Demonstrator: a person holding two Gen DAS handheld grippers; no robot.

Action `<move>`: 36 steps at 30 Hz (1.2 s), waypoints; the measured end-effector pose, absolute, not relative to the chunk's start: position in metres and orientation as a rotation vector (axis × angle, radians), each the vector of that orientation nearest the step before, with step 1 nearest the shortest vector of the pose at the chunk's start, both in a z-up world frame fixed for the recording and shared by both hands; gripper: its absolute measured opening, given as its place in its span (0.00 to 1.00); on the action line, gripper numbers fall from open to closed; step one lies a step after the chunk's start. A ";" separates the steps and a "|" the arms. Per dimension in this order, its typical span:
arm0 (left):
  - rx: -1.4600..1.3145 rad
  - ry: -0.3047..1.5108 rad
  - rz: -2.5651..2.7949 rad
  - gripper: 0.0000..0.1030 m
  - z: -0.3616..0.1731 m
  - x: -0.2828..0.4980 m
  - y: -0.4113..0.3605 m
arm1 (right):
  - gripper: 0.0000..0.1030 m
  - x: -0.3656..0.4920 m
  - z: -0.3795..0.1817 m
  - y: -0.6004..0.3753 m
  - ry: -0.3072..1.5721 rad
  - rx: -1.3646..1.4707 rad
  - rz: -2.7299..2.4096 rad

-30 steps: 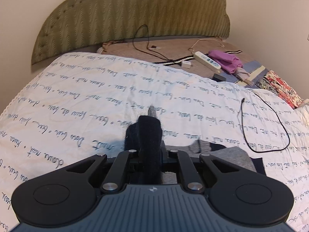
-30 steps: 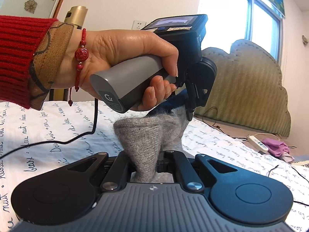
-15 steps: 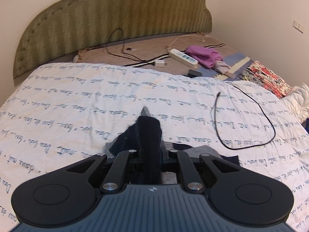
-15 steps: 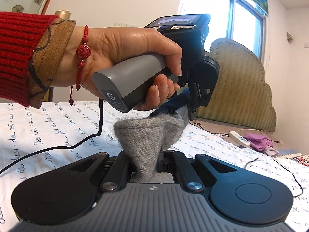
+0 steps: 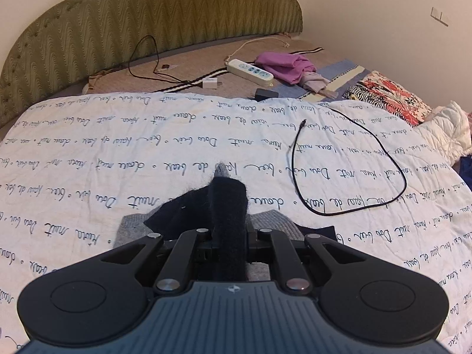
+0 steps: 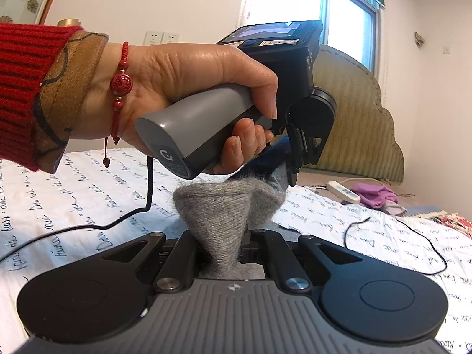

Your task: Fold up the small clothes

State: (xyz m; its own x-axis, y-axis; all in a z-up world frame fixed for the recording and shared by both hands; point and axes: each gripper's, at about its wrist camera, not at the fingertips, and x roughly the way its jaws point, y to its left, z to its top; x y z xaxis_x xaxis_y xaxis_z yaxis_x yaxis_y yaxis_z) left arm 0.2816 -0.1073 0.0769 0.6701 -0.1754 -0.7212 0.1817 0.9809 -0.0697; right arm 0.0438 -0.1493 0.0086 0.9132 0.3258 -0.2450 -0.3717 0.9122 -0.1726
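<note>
Nearest to me, my left gripper (image 5: pixel 228 236) is closed tight on a bunched dark edge of the sock (image 5: pixel 227 203), a fuzzy grey-and-navy knit one. My right gripper (image 6: pixel 225 244) is pinched shut on its grey part, which flares up out of the jaws like a cone. The sock hangs between the two, lifted just above the bedspread (image 5: pixel 118 153); I judge it light, soft and floppy, so it will sag and cling rather than slide. I would hold it by the edges and keep it taut. My left hand (image 6: pixel 183 94) grips its handle just beyond. Farther off lie a black cable (image 5: pixel 348 177) and a power strip (image 5: pixel 250 72).
</note>
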 end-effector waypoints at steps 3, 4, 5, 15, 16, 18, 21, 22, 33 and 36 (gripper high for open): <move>0.018 0.823 -0.209 0.10 0.072 0.283 -0.118 | 0.07 0.045 0.006 -0.157 0.222 -0.202 0.354; 0.023 0.826 -0.212 0.10 0.070 0.284 -0.121 | 0.07 0.045 0.005 -0.160 0.225 -0.198 0.351; 0.027 0.829 -0.213 0.10 0.069 0.284 -0.125 | 0.07 0.046 0.004 -0.162 0.227 -0.194 0.348; 0.046 0.860 -0.223 0.10 0.051 0.290 -0.154 | 0.07 0.050 -0.006 -0.189 0.270 -0.123 0.330; 0.045 0.863 -0.223 0.10 0.049 0.292 -0.157 | 0.07 0.051 -0.007 -0.192 0.275 -0.113 0.329; 0.046 0.869 -0.220 0.10 0.044 0.294 -0.161 | 0.07 0.052 -0.009 -0.198 0.286 -0.092 0.327; 0.050 0.877 -0.218 0.10 0.038 0.297 -0.168 | 0.07 0.054 -0.013 -0.205 0.300 -0.067 0.323; 0.050 0.879 -0.216 0.10 0.035 0.298 -0.169 | 0.07 0.055 -0.014 -0.206 0.306 -0.059 0.322; 0.047 0.898 -0.201 0.10 0.017 0.309 -0.183 | 0.07 0.068 -0.027 -0.233 0.377 0.099 0.333; 0.057 0.898 -0.197 0.10 0.015 0.310 -0.186 | 0.07 0.069 -0.030 -0.233 0.382 0.105 0.334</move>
